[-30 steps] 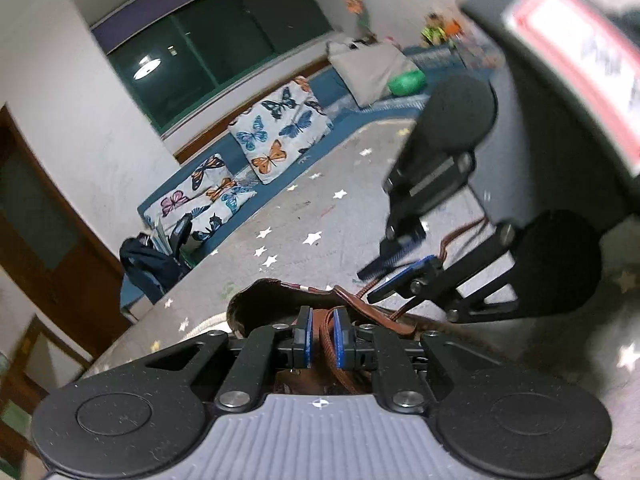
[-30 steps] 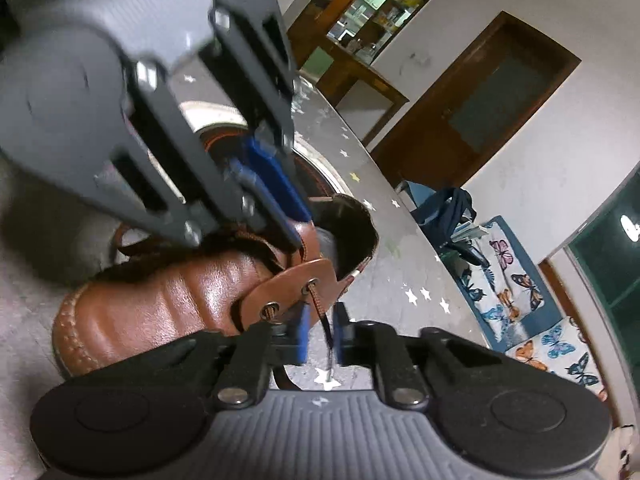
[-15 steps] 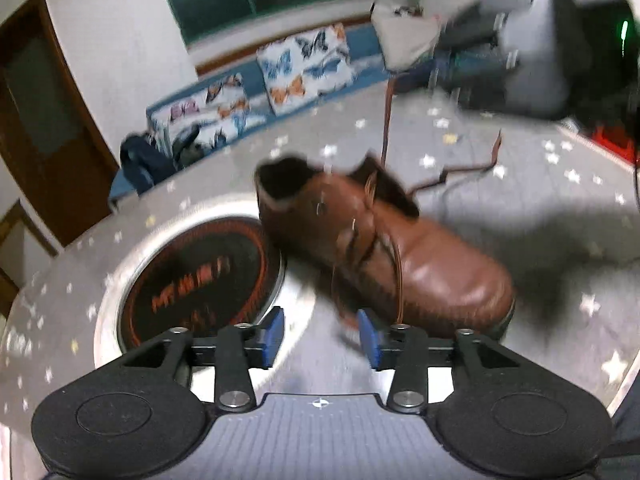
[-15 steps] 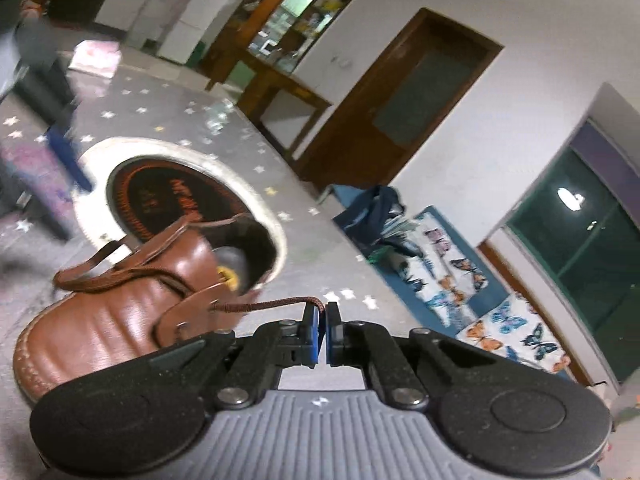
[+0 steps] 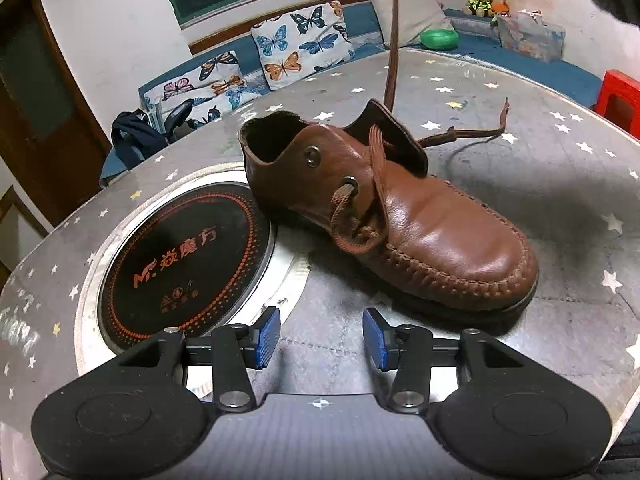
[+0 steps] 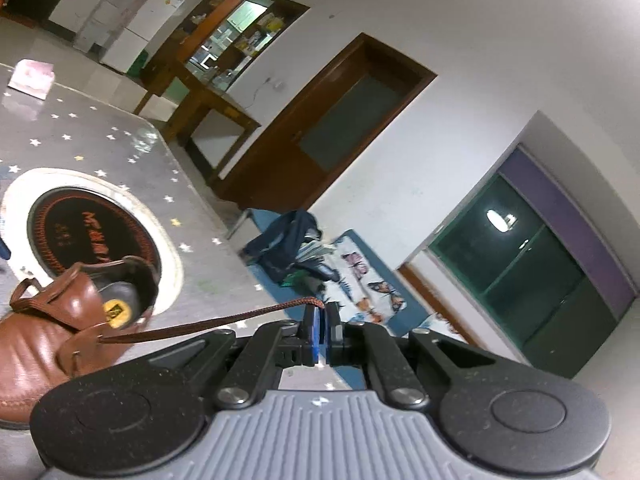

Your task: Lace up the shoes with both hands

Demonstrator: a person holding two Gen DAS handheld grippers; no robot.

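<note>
The shoe (image 5: 384,216) lies on the table (image 5: 560,208) beside the hob (image 5: 176,256). The lace (image 6: 208,322) has been drawn taut through an eyelet, clamped in the right gripper (image 6: 322,334). The left gripper (image 5: 322,338), released moments ago, stands parted and empty; another eyelet remains unthreaded.

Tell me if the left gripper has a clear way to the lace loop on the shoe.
Probably yes. The left gripper is open and empty, and only bare table lies between it and the lace loop on the shoe.

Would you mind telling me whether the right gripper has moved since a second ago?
Yes. The right gripper, shut on the lace, has risen and drawn away from the shoe; the shoe has slid from centre to the frame's lower left, with the lace pulled taut.
</note>
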